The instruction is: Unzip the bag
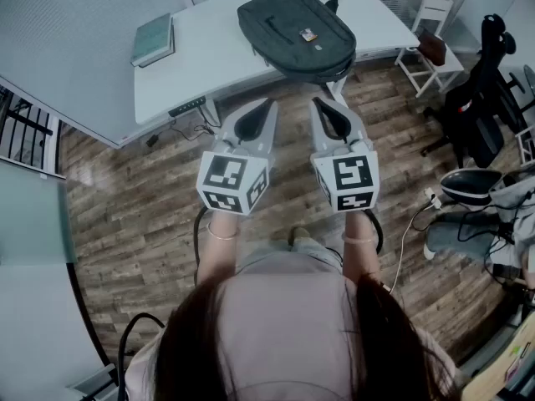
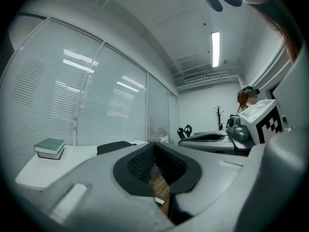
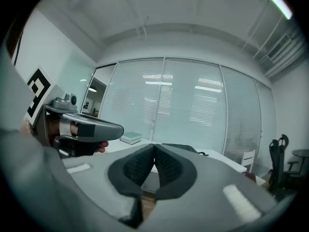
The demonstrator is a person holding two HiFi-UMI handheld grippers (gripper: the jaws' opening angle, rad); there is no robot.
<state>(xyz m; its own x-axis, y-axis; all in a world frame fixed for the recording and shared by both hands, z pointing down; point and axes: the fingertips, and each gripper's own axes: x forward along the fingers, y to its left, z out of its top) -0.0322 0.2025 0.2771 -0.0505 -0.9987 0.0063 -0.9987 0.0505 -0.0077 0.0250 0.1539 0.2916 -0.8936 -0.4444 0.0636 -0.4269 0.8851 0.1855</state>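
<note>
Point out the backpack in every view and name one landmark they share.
Head view: backpack top centre, on the white desk.
Left gripper view: backpack low, left of centre.
Right gripper view: backpack just right of centre, low.
Shared landmark: the book stack, left of the backpack in all three.

Bag (image 1: pixel 297 32) zipper seems too small to trace.

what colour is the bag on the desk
Dark grey, nearly black bag, with a small tag on top; the head view shows it best.
</note>
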